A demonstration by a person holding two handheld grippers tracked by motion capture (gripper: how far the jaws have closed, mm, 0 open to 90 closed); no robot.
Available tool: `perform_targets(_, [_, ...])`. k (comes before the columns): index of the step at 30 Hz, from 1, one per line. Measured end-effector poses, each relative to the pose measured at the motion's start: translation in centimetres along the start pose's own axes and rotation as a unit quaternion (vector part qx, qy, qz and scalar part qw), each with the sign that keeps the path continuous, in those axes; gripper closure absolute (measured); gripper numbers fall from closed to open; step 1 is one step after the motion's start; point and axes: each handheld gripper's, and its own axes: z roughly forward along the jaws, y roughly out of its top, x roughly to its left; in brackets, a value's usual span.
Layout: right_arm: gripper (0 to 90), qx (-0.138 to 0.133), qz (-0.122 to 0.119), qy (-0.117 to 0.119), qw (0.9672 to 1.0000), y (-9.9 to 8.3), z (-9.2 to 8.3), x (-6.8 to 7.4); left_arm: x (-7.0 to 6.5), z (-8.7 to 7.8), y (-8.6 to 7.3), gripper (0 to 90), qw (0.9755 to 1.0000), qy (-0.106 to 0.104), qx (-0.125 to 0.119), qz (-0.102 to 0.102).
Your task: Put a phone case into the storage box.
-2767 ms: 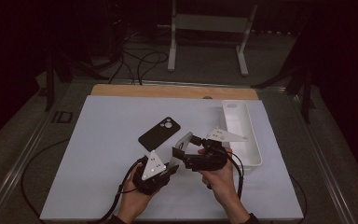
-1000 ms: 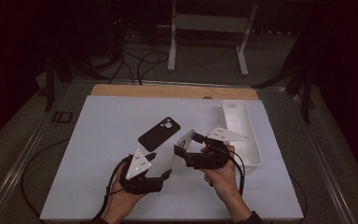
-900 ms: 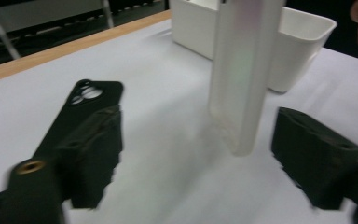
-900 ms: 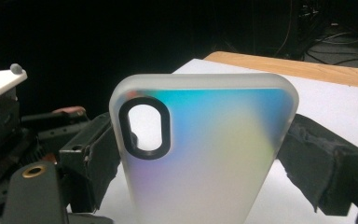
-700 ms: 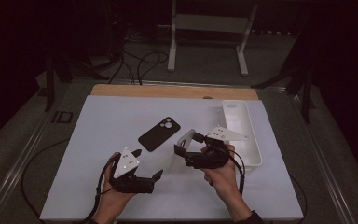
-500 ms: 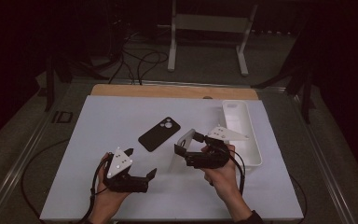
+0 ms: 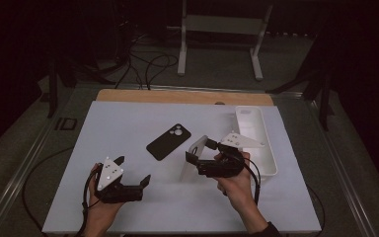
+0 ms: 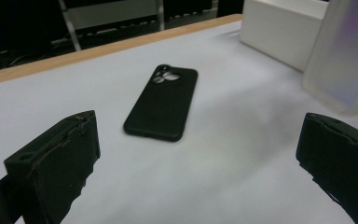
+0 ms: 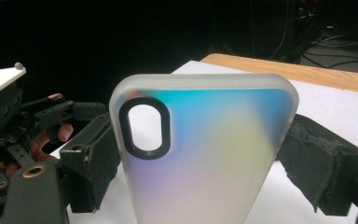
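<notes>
Between my right gripper's [image 9: 200, 158] pads [image 9: 314, 161] the frosted phone case [image 9: 200, 154] stands on end, clamped across its width, its camera cut-out at the upper left in the right gripper view; in the high view the case [image 7: 191, 157] sits just left of my right hand [image 7: 234, 182], its lower edge down at the white mat [image 7: 128, 118], though whether it touches I cannot tell; my left gripper [image 7: 131, 173] has let go of it; its jaws have just been opening and now stand wide with nothing between them, as the left gripper view shows, where only bare mat lies between the two pads [image 8: 56, 163]; since a moment ago that hand [image 7: 101, 197] has drawn away to the near left, well apart from the case it had been crowding; so the case is now carried by my right gripper alone; the black phone [image 7: 168, 141] lies flat, face down, on the mat, just far and left of the case, and it is dead ahead of my empty left jaws [image 8: 163, 102]; I judge the next step is to fetch it; the white tray [image 7: 269, 163] waits along the right edge, just beyond my right hand.
</notes>
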Motion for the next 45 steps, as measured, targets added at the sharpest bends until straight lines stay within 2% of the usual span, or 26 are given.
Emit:
perform_targets(6, [17.0, -0.003, 0.002, -0.006, 1.0, 0.4, -0.3, -0.3, 1.1, -0.6, -1.4, 0.0, 0.9998, 0.015, 0.001, -0.01])
perform_targets(15, [17.0, -0.002, -0.005, -0.014, 0.9999, 0.9, -0.3, -0.7, 2.4, -1.4, -2.5, 0.0, 0.9991, 0.036, -0.005, -0.02])
perform_targets(26, [17.0, -0.001, -0.003, -0.034, 0.9994, 2.6, -0.6, -2.4, 3.3, -1.7, -3.3, 0.0, 0.9993, 0.03, -0.006, -0.023])
perform_targets(40, [16.9, 0.005, -0.006, -0.051, 0.9987, 4.2, -0.2, -3.9, 3.7, -1.7, -3.7, 0.0, 0.9991, 0.039, 0.003, -0.018])
perform_targets(45, [16.9, 0.009, -0.005, -0.065, 0.9978, 5.1, 0.0, -5.0, 3.7, -1.7, -3.9, 0.0, 0.9989, 0.043, 0.008, -0.015])
